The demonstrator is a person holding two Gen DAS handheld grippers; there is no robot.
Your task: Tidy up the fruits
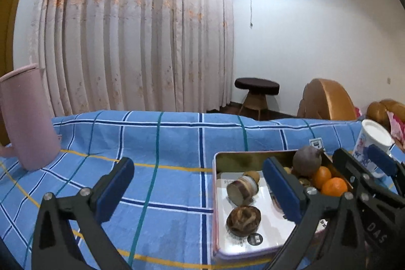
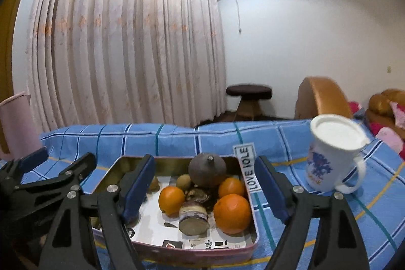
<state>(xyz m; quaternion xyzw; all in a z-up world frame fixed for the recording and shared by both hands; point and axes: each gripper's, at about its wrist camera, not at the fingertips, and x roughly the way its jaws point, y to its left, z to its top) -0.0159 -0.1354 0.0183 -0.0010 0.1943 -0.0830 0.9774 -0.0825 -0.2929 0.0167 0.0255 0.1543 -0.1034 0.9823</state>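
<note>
Altogether three round oranges [image 2: 232, 212] sit in the shallow pink-rimmed metal tin [image 2: 254, 242], along with one large dull purple-grey round fruit [image 2: 208, 170], one small brown kiwi-like fruit [image 2: 184, 181], two dark wrinkled fruits [image 1: 243, 217] and one cut cylindrical purple-and-cream piece [image 2: 193, 218]. Both grippers hold nothing. The right gripper [image 2: 206, 190] has its jaws spread wide, and the fruit cluster lies straight ahead between its blue pads. The left gripper [image 1: 198, 190] is also spread wide; the tin lies ahead toward its right finger. One white printed mug [image 2: 331, 156] stands right of the right gripper, and one tall pink jug [image 1: 26, 118] stands far left on the blue checked cloth [image 1: 157, 143].
</note>
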